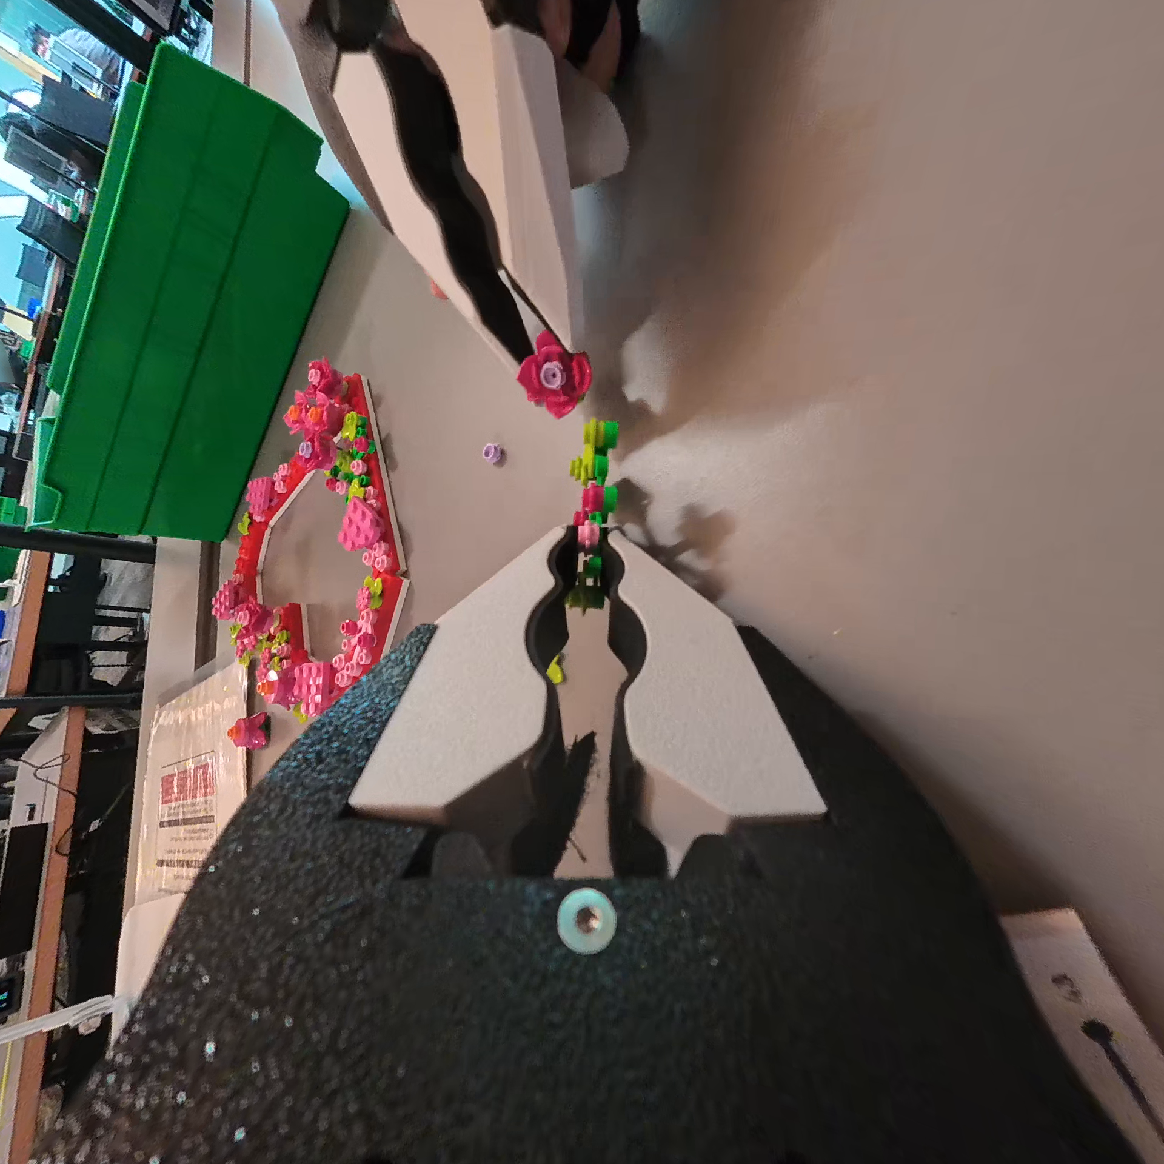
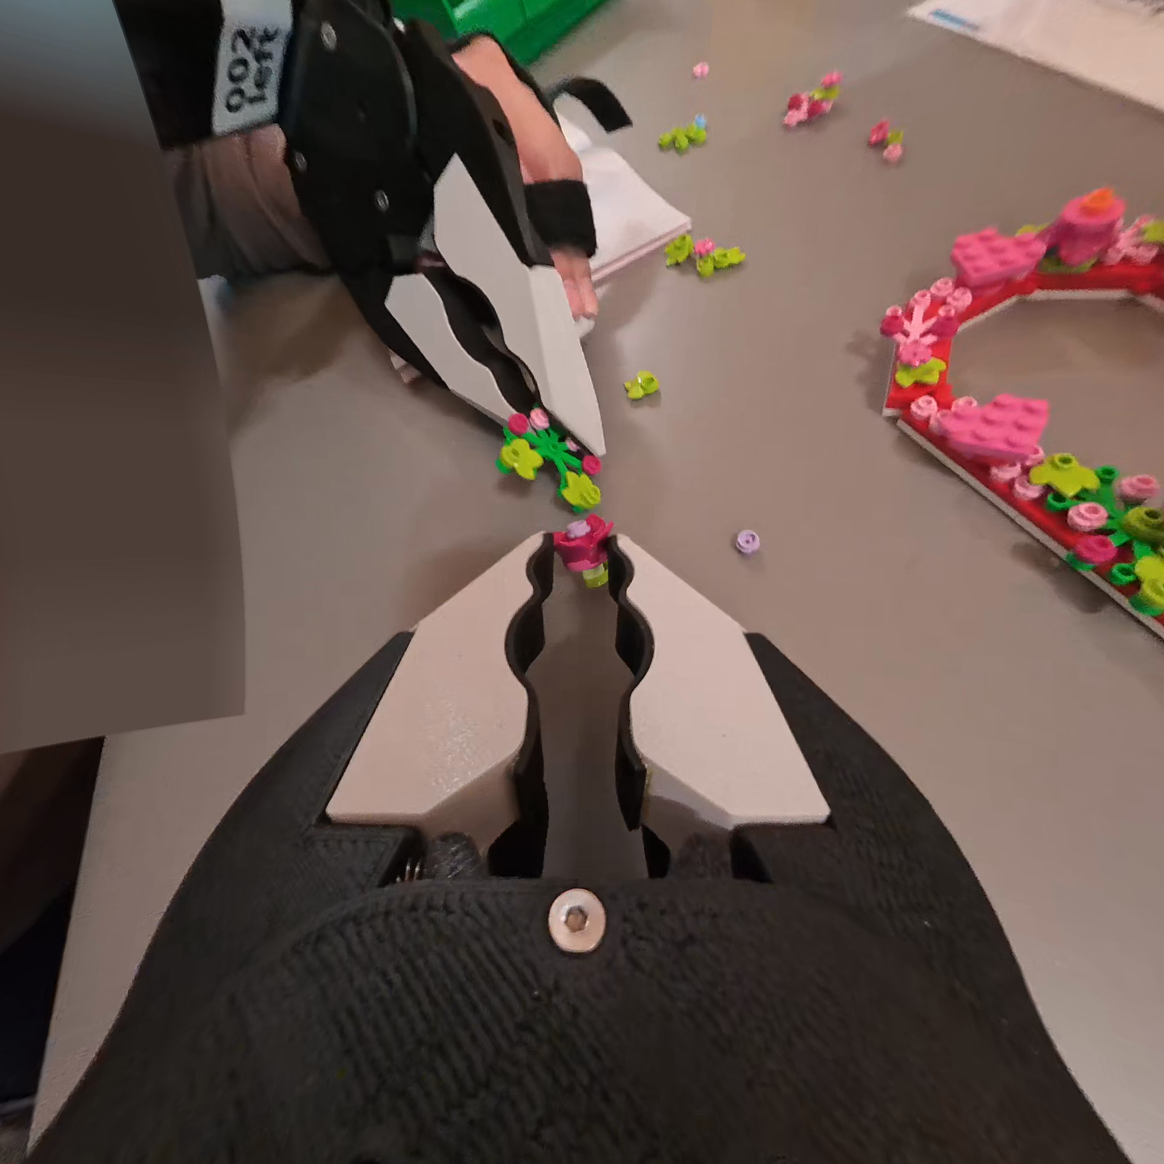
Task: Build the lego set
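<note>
Nearest us in the right wrist view, the right hand-held gripper (image 2: 581,548) is pinching a magenta flower piece (image 2: 581,543) at its fingertips; the lilac stud faces forward and a little up, away from the camera, and a lime stub points back down between the fingers. Just ahead, the left hand-held gripper (image 2: 554,434) is pinching a green sprig (image 2: 551,460) that carries lime leaves and small pink buds, and the sprig fans out flat over the grey worktop (image 2: 787,693) toward our flower. In the left wrist view we see that sprig (image 1: 595,497) edge on, its long axis running straight out along the fingers, with the right hand-held gripper (image 1: 542,343) presenting the flower (image 1: 554,376) stud-first just beyond its tip, the two close but apart. A loose lilac stud (image 2: 747,542) lies on the worktop to the right. Farther right sits the red wreath frame (image 2: 1008,403) with pink hearts and blossoms. Beyond, small flower clusters (image 2: 704,253) are scattered toward the far edge, where a green bin (image 1: 189,302) stands.
</note>
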